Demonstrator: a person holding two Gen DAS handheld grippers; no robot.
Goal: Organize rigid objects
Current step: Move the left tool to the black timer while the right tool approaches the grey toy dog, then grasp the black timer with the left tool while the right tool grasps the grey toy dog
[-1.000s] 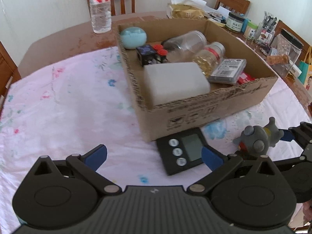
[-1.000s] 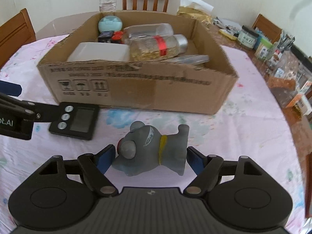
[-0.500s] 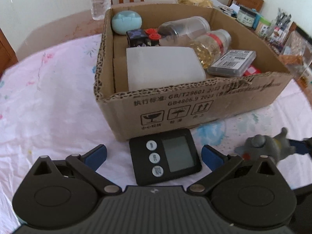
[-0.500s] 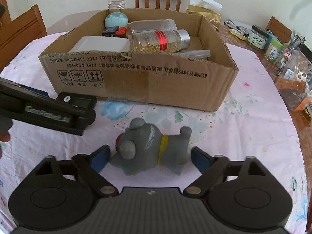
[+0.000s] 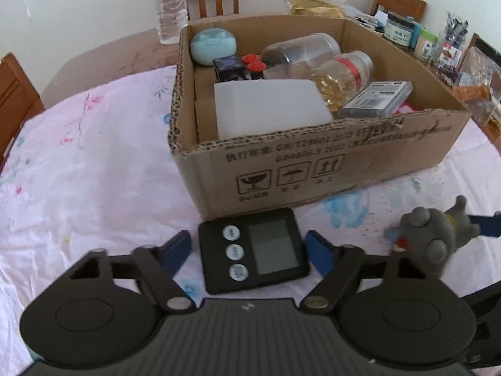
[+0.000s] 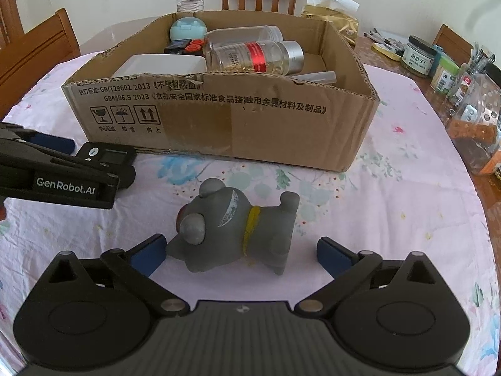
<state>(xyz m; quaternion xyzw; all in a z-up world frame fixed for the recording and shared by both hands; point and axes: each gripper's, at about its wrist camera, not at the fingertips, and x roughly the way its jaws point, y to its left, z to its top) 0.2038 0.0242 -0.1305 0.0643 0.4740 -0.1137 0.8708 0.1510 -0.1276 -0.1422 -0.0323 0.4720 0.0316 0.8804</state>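
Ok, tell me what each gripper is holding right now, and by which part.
Nothing is held yet. The left gripper is closing around the black timer, pads flanking its side edges. The right gripper is opening, the grey toy lying between its pads.

Cardboard box (image 6: pixel 281 131) front reads "GB4806.9 2023" w/ fragile, umbrella, arrows-up signs; left gripper (image 6: pixel 103 163) arm reads "GenRobot.AI".
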